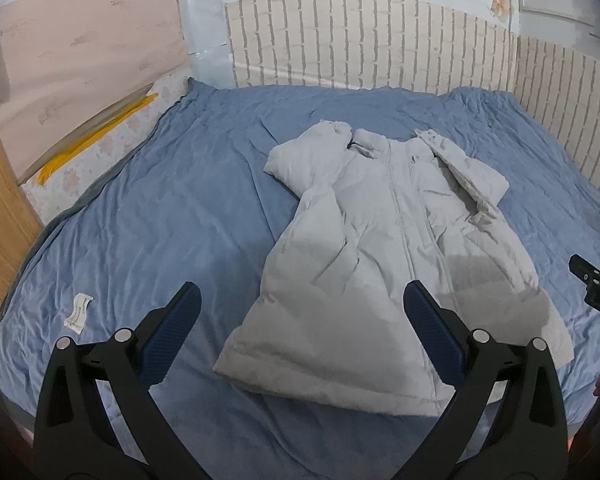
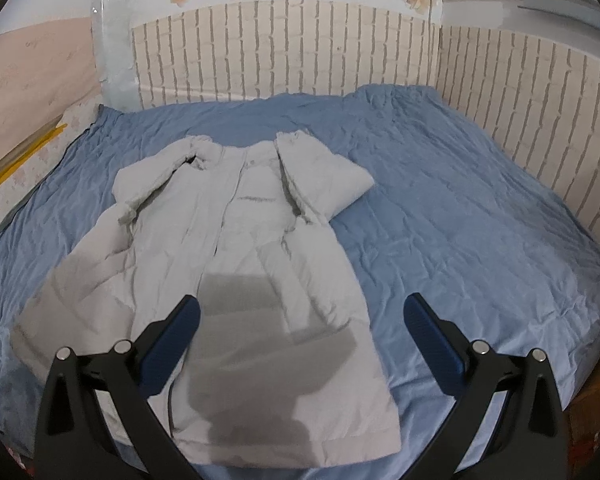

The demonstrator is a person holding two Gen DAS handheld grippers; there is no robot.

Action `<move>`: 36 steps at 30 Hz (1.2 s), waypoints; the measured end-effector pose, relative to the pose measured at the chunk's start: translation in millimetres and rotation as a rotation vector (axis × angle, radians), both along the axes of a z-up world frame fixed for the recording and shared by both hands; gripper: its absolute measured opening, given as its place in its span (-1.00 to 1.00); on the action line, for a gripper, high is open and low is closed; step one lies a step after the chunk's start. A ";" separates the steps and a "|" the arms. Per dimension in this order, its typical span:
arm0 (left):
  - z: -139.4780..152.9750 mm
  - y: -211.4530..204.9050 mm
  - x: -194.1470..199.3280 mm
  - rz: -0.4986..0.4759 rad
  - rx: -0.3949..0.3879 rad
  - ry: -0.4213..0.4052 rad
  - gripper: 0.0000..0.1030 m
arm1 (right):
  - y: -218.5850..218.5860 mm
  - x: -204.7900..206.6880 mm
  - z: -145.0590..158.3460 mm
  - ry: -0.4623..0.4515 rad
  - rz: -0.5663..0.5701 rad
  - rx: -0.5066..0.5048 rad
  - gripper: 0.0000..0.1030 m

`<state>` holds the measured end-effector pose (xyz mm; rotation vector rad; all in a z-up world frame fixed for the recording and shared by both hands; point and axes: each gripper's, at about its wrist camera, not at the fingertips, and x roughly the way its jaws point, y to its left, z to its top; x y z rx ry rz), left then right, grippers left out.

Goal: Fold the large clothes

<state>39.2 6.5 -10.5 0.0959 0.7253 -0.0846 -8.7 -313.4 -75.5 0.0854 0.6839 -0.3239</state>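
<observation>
Dim, cool indoor light; soft grey shadows on the coat (image 1: 380,240), fisheye-bent edges, black corner vignette

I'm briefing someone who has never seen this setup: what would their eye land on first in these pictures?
First, the pale grey padded coat spread front-up in the middle of the blue bedspread, hem nearest the cameras and both sleeves folded in at the shoulders. Next, the open left gripper and open right gripper hovering above the hem, holding nothing. A small white tag lies on the bedspread left of the coat.
</observation>
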 end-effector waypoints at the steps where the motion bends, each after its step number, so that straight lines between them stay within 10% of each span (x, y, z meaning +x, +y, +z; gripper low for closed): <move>1: 2.5 0.7 3.1 0.003 -0.006 -0.001 0.94 | 0.6 2.4 3.5 -0.003 -0.001 -0.007 0.97; 23: 94.3 -14.7 115.0 -0.125 0.010 -0.105 0.94 | -13.4 118.3 87.1 -0.022 0.055 -0.135 0.97; 36: 15.9 -36.4 222.3 -0.112 0.003 0.086 0.94 | -35.4 202.3 8.0 0.141 0.014 -0.077 0.97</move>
